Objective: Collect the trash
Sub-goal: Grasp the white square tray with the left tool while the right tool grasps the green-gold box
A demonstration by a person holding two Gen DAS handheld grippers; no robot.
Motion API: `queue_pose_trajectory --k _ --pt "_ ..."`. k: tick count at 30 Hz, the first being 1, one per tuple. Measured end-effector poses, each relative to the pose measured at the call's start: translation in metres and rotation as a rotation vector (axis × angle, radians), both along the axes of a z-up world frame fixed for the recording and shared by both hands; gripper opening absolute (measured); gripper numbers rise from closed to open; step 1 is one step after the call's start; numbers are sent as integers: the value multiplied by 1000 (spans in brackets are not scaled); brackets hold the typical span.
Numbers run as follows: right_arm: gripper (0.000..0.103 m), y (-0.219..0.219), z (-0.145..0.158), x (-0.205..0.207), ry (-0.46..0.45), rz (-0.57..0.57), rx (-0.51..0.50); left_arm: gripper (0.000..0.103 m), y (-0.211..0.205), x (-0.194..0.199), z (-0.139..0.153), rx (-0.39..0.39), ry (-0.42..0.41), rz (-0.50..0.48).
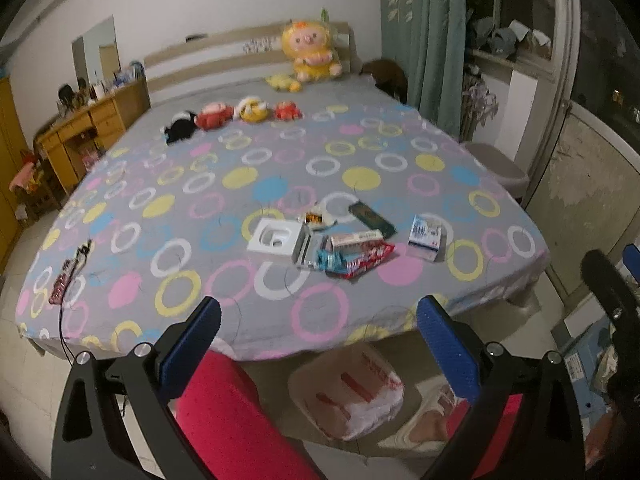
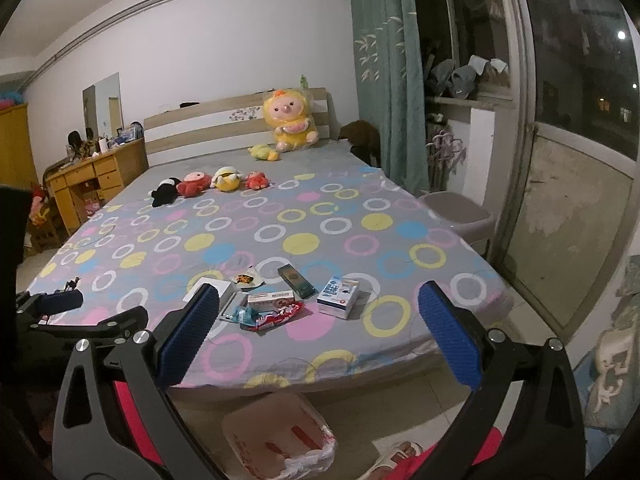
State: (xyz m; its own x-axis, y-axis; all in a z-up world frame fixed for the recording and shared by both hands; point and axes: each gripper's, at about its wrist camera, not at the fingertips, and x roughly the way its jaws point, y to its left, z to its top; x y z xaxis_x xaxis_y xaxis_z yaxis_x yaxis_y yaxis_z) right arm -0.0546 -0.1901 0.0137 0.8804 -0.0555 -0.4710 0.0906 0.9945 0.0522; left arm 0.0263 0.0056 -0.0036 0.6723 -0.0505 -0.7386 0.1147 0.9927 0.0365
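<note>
Trash lies in a cluster near the foot of the bed: a white box (image 1: pixel 275 237), a red snack wrapper (image 1: pixel 362 261), a long white-and-red box (image 1: pixel 355 238), a dark green box (image 1: pixel 371 219), a blue-and-white box (image 1: pixel 426 236) and a small orange packet (image 1: pixel 314 218). The same cluster shows in the right wrist view, with the red wrapper (image 2: pixel 278 317) and the blue-and-white box (image 2: pixel 338 295). A bin lined with a white-and-red plastic bag (image 1: pixel 347 390) stands on the floor below the bed's edge; it also shows in the right wrist view (image 2: pixel 280 436). My left gripper (image 1: pixel 316 350) and right gripper (image 2: pixel 318 336) are open and empty, short of the bed.
Several plush toys (image 1: pixel 236 114) lie in a row mid-bed, and a big yellow plush (image 1: pixel 310 50) sits at the headboard. A dark cable and a patterned strip (image 1: pixel 66 274) lie at the bed's left corner. A wooden desk (image 1: pixel 86 132) is left; a grey stool (image 2: pixel 460 210) is right.
</note>
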Motion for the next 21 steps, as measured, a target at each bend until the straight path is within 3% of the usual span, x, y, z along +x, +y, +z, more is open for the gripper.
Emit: queue_pose_trajectory --k 6,11,21 --pt "98 -3 -8 21 17 5 -58 96 24 28 -19 1 50 36" --pt "98 -4 -17 39 36 14 -102 96 46 53 -33 -45 108 34" --pt "98 -15 -37 86 144 92 -134 96 77 109 -56 -46 201 47"
